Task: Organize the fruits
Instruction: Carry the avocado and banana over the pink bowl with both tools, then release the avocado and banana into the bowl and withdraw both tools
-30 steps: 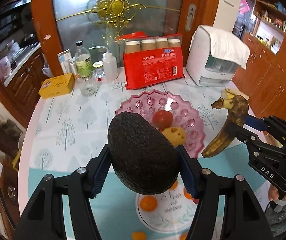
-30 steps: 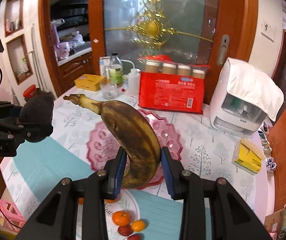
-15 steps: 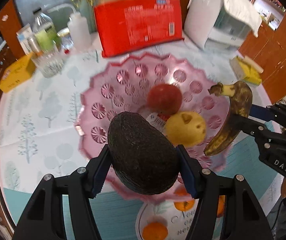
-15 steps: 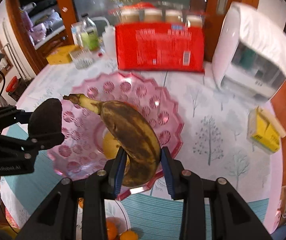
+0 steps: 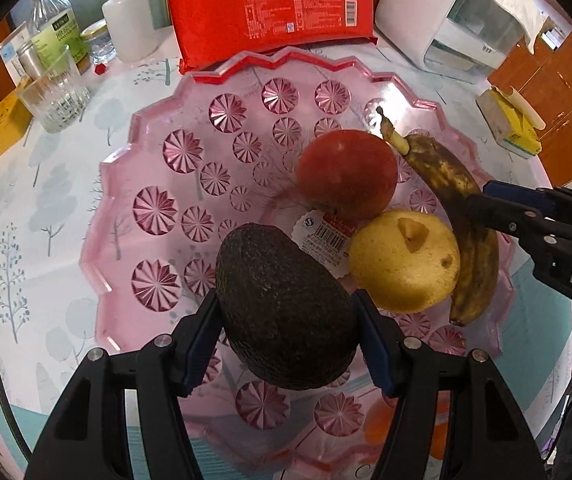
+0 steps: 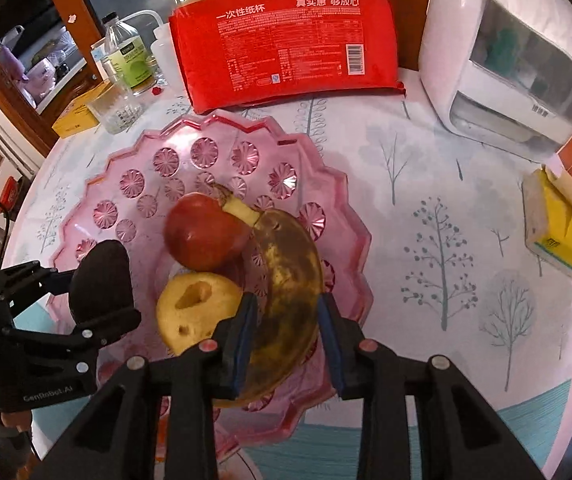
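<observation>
The bench (image 6: 438, 184), under its tree-print cloth, carries a pink fruit bowl (image 5: 154, 184) in front of a red pack of paper cups (image 6: 286, 40), with a white appliance (image 6: 518, 56) off to the right. Inside the bowl lie a red apple (image 5: 346, 174) and a yellow pear-like fruit (image 5: 404, 260), touching each other near the middle.

The left gripper (image 5: 286, 332) has its fingers clamped on the sides of a dark avocado (image 5: 286, 308), which hangs over the near-left part of the bowl, beside the yellow fruit. The right gripper (image 6: 286, 332) has its fingers shut tight on the lower half of a brown-spotted banana (image 6: 286, 280), whose stem end reaches across the apple. From these views it cannot be told whether either fruit already rests on the bowl.

The step in hand appears to be setting both fruits down in the bowl. To do it well, each should probably be lowered until it bears on the bowl floor or a neighbouring fruit before the fingers let go, since the avocado is round and may roll towards the rim. The open floor on the left suits the avocado; the banana would sit most steadily curved along the right wall, behind the yellow fruit. Releasing one hand at a time would likely keep the two grippers from knocking together, as they are near each other.
</observation>
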### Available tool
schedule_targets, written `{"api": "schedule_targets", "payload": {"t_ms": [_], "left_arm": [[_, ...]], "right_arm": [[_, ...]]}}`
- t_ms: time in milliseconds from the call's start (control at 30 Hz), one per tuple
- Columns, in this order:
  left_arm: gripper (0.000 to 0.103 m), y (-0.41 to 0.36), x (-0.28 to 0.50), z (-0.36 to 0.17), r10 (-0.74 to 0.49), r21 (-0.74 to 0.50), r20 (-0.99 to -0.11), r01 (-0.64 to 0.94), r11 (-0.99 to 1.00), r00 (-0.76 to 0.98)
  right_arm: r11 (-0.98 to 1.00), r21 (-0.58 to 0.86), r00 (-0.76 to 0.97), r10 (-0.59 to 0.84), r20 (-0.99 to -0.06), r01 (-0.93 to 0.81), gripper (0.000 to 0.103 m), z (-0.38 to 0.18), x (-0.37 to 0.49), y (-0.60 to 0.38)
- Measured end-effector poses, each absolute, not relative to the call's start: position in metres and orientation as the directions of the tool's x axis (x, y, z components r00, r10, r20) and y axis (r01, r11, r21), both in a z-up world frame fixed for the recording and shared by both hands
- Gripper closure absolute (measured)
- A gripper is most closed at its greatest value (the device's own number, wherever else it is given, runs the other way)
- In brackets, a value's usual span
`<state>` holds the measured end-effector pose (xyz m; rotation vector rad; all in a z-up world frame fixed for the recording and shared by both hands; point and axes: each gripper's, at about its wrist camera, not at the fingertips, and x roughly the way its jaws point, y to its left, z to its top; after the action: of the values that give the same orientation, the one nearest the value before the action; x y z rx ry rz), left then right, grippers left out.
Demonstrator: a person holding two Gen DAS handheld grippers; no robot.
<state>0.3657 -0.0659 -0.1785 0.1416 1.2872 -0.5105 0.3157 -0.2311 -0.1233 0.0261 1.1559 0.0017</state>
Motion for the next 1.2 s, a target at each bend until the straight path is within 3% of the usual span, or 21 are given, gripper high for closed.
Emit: {"api": "schedule_targets", "payload": {"t_ms": [300,467,567,667,967,1200], "left_arm": [[0.040,-0.070,0.369,-0.187,-0.265,-0.163,-0.946,0.431,0.888,0.187],[0.039,-0.070,0.368,-0.185,-0.264,-0.156,-0.943,0.432,0.888,0.203],[0.035,-0.074,0.364,-0.173,-0.268,-0.136,-0.932,0.450,0.883,0.243],[0.022,-0.078,0.357,-0.164,-0.252,-0.095,-0.924,0.467,0.879,0.286],[0.010,-0.074,0.346,-0.146,-0.220,-0.056,-0.920,0.447,0.893,0.324],[0.009,-0.065,0.335,-0.131,-0.220,-0.067,-0.918,0.418,0.906,0.329]], "right_arm": [[0.999,-0.047,0.405,-0.049,-0.913,0.014,0.066,-0.124,0.313,-0.220],[0.999,-0.011,0.411,-0.028,-0.911,0.043,0.062,-0.122,0.306,-0.220],[0.998,-0.009,0.422,-0.032,-0.906,0.055,0.062,-0.120,0.299,-0.219],[0.998,-0.013,0.434,-0.038,-0.900,0.061,0.062,-0.119,0.294,-0.217],[0.996,0.010,0.467,-0.033,-0.883,0.089,0.061,-0.113,0.280,-0.217],[0.992,0.054,0.487,-0.008,-0.873,0.112,0.061,-0.105,0.267,-0.219]]}}
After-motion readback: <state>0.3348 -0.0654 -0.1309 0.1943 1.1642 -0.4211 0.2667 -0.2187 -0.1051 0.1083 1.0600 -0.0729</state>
